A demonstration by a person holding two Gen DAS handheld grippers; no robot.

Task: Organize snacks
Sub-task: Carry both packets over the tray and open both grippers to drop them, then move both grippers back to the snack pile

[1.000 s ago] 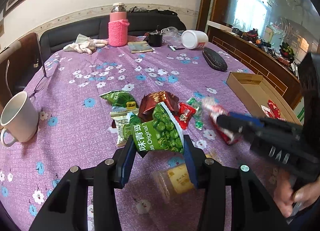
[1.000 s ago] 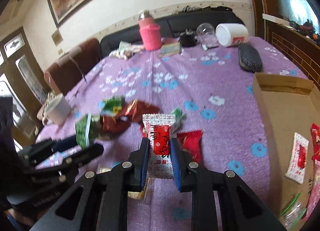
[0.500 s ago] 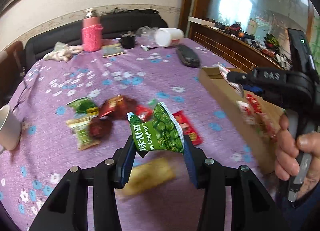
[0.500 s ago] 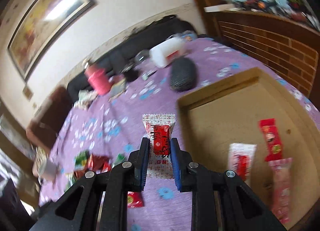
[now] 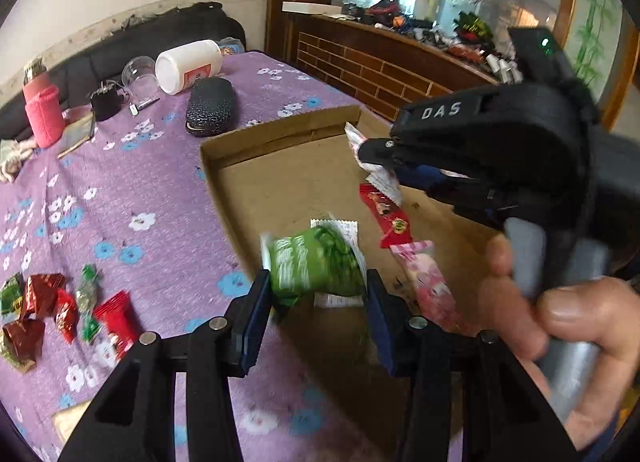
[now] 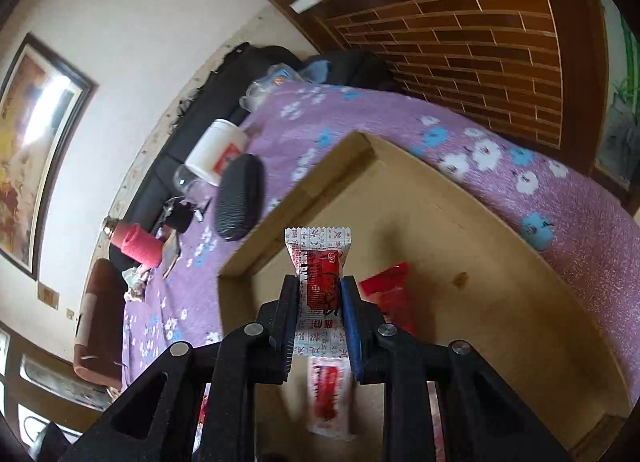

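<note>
Both grippers are loaded and out over the cardboard box, so we're right at the drop. The left gripper is clamped on a puffy green snack bag, pads biting its two sides, the bag sticking forward past the fingertips and blurred in the shot. Just beyond it, on the box floor, lies a white packet, and off to its right a pink wrapped sweet and a red wrapper. The right gripper, jaws pulled in narrow, pinches a flat red-and-white sachet across its middle, the crimped top edge standing up ahead of the fingers, box floor directly underneath and another red packet just right of its tips. These look light as anything: thin foil and plastic, soft, crinkly, likely slippery, so a squeeze across the body seems the safe hold; crimped ends would probably slide or tear. The green bag looks air-filled, so it should give under pressure. Back behind the left tool, to its left on the purple flowered cloth, a cluster of red and green sweets waits its turn.
</note>
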